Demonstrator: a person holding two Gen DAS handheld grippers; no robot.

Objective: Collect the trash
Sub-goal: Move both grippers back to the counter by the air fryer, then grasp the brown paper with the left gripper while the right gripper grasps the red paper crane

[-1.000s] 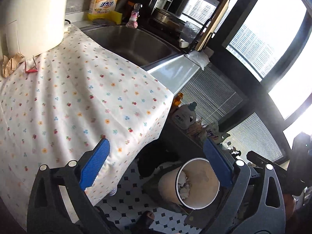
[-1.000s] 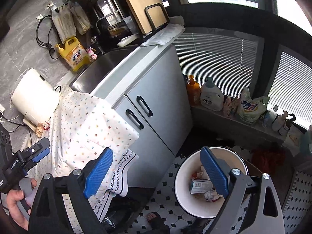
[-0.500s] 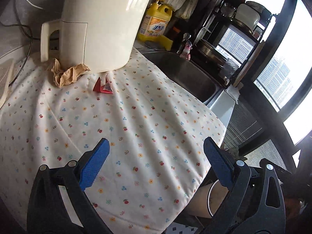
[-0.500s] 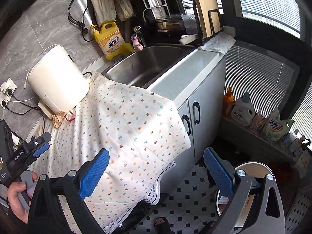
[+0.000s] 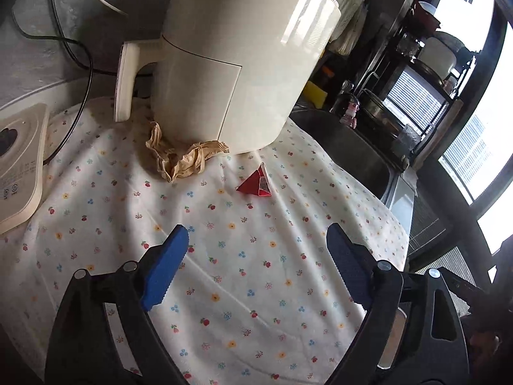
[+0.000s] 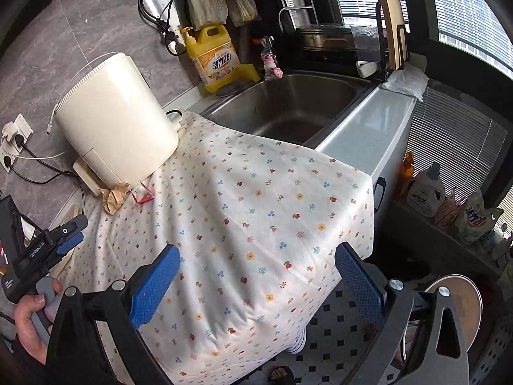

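Counter under your hands carries a flowered cloth, with the steel sink at two o'clock. Your cream appliance stands at twelve o'clock. Against its base lies crumpled brown paper, and just beside that, at one o'clock, a small red folded wrapper. Your left hand-held gripper is wide and closing, nothing between its jaws. Your right hand-held gripper gapes wide, holding nothing.
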